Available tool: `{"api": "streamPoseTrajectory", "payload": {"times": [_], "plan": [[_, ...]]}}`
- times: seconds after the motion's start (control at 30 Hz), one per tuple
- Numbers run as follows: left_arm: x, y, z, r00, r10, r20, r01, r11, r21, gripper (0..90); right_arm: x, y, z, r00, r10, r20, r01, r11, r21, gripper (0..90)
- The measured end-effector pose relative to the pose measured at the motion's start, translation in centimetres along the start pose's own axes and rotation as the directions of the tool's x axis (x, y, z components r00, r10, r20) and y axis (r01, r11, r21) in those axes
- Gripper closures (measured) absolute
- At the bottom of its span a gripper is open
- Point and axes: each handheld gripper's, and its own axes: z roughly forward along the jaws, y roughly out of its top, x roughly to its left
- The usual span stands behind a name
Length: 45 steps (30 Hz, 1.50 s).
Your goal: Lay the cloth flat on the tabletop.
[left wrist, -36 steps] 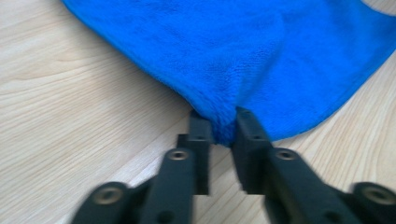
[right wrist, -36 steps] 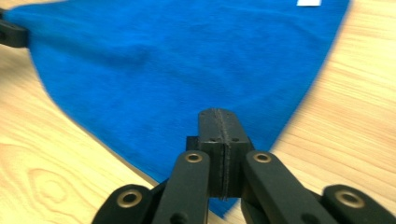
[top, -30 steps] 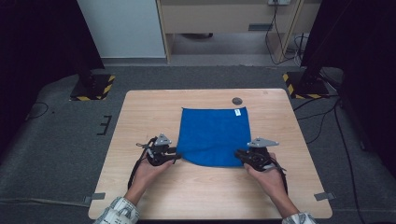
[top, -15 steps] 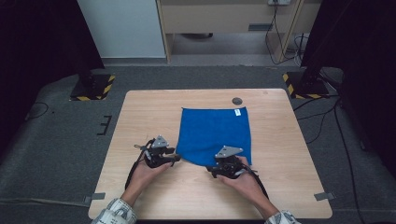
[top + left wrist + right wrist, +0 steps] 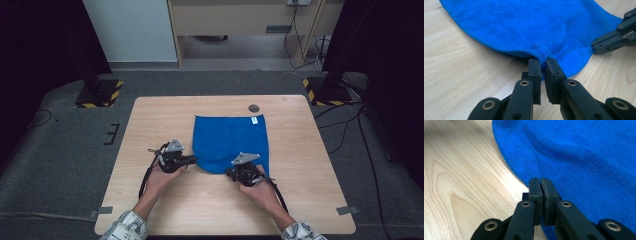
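The blue cloth [image 5: 230,144] lies flat on the wooden surface [image 5: 150,120], directly ahead of both sets of tongs, its near edge drawn into a curve between them. The left tongs [image 5: 543,62] have just been closing and now grasp a small pucker of that hem, a fold of blue pile bunched between the two black tips. The right tongs [image 5: 540,182] have likewise just been closing; their tips stand pressed together over the cloth's near edge, apparently pinching a thin layer of it, though the fabric between them is hard to make out. In the high view the left tongs [image 5: 186,160] sit at the cloth's near left corner and the right tongs [image 5: 239,172] at its near right part. Holding the near edge at two spread points probably readies the cloth to be lifted and folded away from the person without sagging. A small dark disc [image 5: 254,108] lies beyond the cloth's far edge, well apart from either pair.
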Motion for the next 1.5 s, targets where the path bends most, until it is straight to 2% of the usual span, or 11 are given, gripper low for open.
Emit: {"api": "streamPoseTrajectory", "payload": {"times": [0.07,0.2,0.3,0.43,0.5,0.67,0.8,0.9,1.03,1.2,1.5], "plan": [[0.1,0.8,0.3,0.9999,0.009,-0.011,-0.009,1.0000,0.000,82.5,-0.6,0.3,-0.6,0.9990,0.036,-0.025,-0.037,0.999,-0.026,88.4],[0.8,2.4,1.9,0.9995,-0.024,-0.019,0.024,0.9996,0.017,80.8,-2.0,0.9,-1.1,0.9960,0.082,-0.036,-0.083,0.996,-0.031,87.3],[1.6,3.0,3.7,0.9981,-0.054,-0.028,0.055,0.9981,0.028,77.5,-3.3,1.3,-1.0,0.9936,0.113,0.005,-0.112,0.993,-0.019,85.3],[2.0,3.1,5.6,0.9974,-0.061,-0.039,0.063,0.9966,0.053,68.7,-4.8,1.3,-0.3,0.9898,0.132,0.053,-0.132,0.991,-0.001,80.3],[2.0,3.1,5.7,0.9965,-0.071,-0.043,0.073,0.9964,0.043,60.6,-5.4,1.1,0.0,0.9871,0.143,0.071,-0.144,0.990,0.009,75.9],[1.8,2.8,4.2,0.9952,-0.063,-0.075,0.063,0.9980,-0.007,53.6,-5.7,0.8,0.0,0.9867,0.142,0.080,-0.143,0.990,0.007,70.4],[1.8,2.8,3.1,0.9951,-0.064,-0.075,0.060,0.9971,-0.047,52.1,-5.4,1.1,-0.5,0.9870,0.136,0.087,-0.135,0.991,-0.010,65.2],[1.2,2.7,2.4,0.9979,-0.035,-0.054,0.032,0.9979,-0.056,53.1,-5.4,1.3,-1.0,0.9878,0.130,0.086,-0.128,0.991,-0.026,61.2],[0.5,2.7,3.0,0.9993,-0.010,-0.036,0.008,0.9985,-0.054,51.0,-5.4,1.5,-1.7,0.9873,0.129,0.093,-0.126,0.991,-0.041,57.8],[-0.7,2.5,4.8,0.9950,0.058,-0.081,-0.060,0.9977,-0.029,42.0,-5.8,1.1,-3.1,0.9865,0.135,0.093,-0.129,0.990,-0.060,55.3],[-0.3,1.9,6.6,0.9920,0.072,-0.104,-0.070,0.9974,0.015,49.9,-6.7,0.0,-4.6,0.9829,0.157,0.097,-0.150,0.986,-0.077,53.8]]}}
